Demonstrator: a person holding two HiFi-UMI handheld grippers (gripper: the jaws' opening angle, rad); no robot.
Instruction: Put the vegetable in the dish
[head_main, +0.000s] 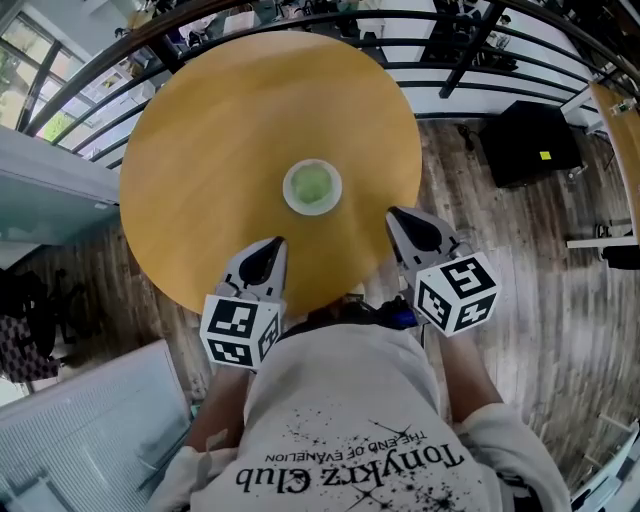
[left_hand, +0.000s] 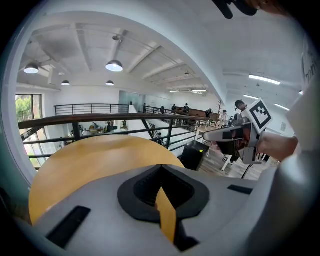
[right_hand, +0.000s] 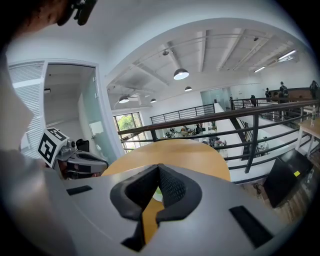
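Where railing (left_hand: 100, 118) curves behind, the round wooden table (head_main: 230, 130) holds a dish (head_main: 288, 190).

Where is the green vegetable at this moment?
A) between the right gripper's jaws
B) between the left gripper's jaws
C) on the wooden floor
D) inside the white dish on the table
D: the head view shows the green vegetable inside the white dish on the round table; the left gripper and right gripper are shut and empty.
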